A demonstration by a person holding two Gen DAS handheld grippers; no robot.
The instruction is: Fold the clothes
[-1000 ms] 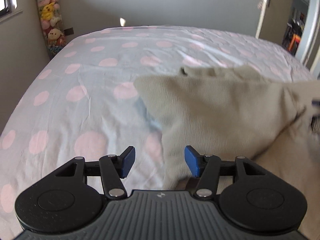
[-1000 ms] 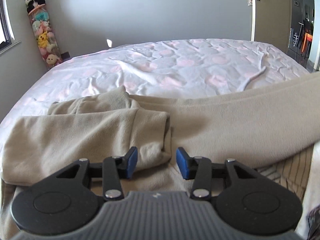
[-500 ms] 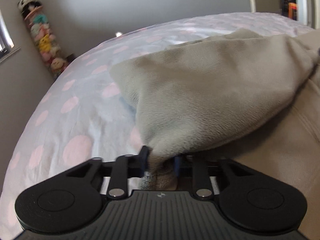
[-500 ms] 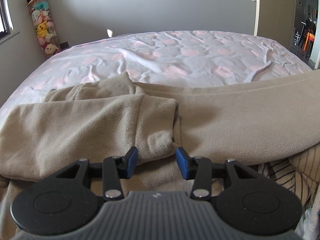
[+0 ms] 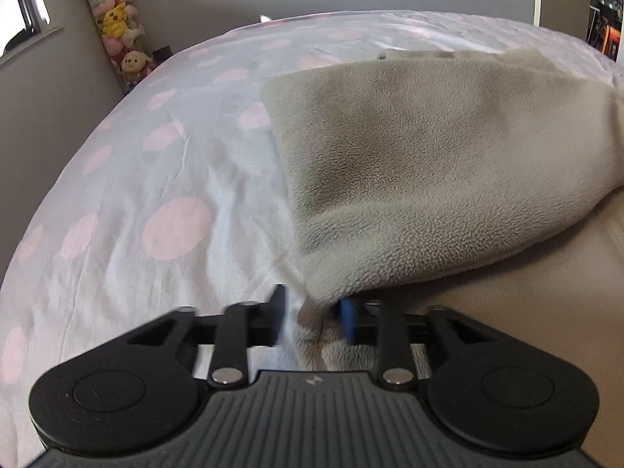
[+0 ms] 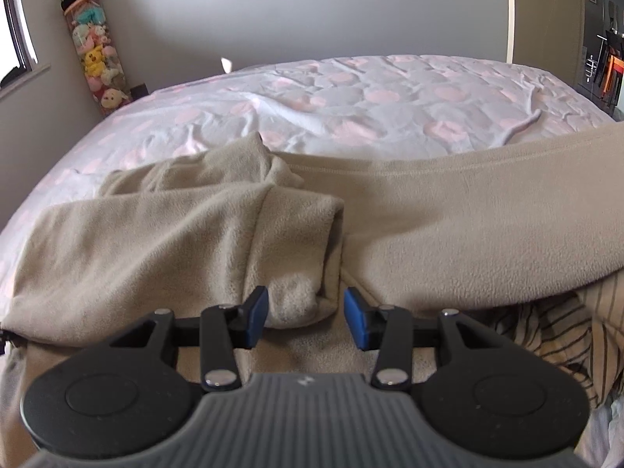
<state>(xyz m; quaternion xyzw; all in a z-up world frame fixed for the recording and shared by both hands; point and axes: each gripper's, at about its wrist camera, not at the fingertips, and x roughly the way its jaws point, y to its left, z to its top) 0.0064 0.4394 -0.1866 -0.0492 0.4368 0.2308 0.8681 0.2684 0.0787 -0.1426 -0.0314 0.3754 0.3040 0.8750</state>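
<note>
Beige fleece garment lies spread on a bed with a white cover dotted in pale pink. It takes up the near and right part of the bed; the far side is bare sheet.

Left gripper: low over the garment's near-left corner. Jaws have just been opening; they stand apart now. A fold of the fleece corner sits in the gap between them, draped over the right-hand blue pad. The left pad is clear of the cloth, over bare sheet. No pinch seen. From this corner the folded fleece runs up and to the right, away from the gripper.

Right gripper: jaws apart, hovering over the same garment. A sleeve is folded across from the left, and its cuff end lies just ahead of the gap, nearer the left pad. Pads do not press on it. Garment body stretches off to the right beyond the gripper.

A striped cloth shows under the garment's right edge. Clear column of plush toys stands in the far-left corner.
</note>
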